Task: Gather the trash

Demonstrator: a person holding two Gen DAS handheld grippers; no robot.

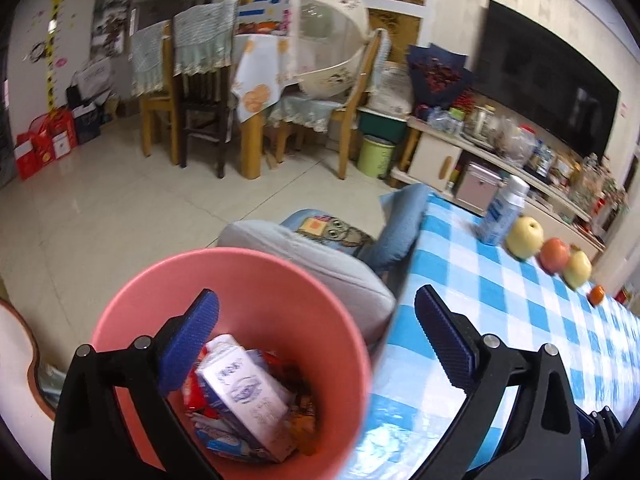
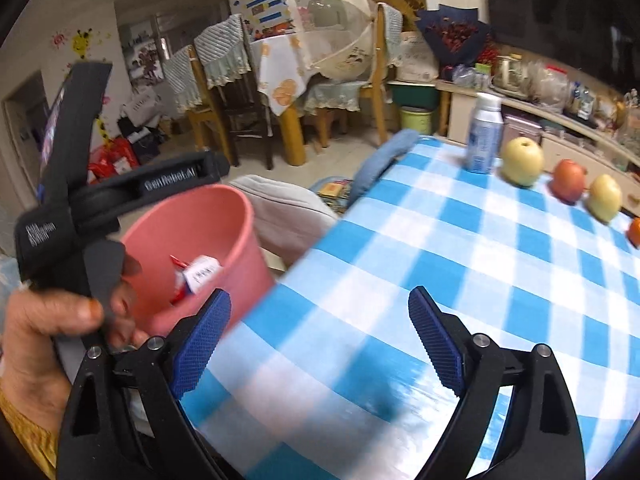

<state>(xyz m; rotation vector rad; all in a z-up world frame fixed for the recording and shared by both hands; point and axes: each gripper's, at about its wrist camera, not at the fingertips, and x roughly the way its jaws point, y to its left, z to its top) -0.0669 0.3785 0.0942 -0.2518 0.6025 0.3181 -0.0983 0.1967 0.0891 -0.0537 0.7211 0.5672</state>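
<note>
A pink bin [image 1: 256, 292] stands on the floor beside the table's left edge. Inside it lie a white milk carton [image 1: 244, 392] and several red and blue wrappers [image 1: 216, 440]. My left gripper [image 1: 316, 340] hangs over the bin's rim, open, with nothing between its blue pads. In the right wrist view the pink bin [image 2: 216, 240] shows at left, with a hand [image 2: 52, 324] holding the left gripper's black handle in front of it. My right gripper [image 2: 320, 336] is open over the blue-and-white checked tablecloth [image 2: 400, 264], with nothing between its fingers.
On the far side of the tablecloth [image 1: 500, 300] stand a white spray can [image 2: 485, 134], two yellow pears [image 2: 522, 160], a reddish apple [image 2: 569, 180] and a small orange [image 2: 634, 230]. A grey cushion [image 1: 320, 264] lies behind the bin. Chairs [image 1: 200, 92] and a TV cabinet [image 1: 480, 160] stand farther back.
</note>
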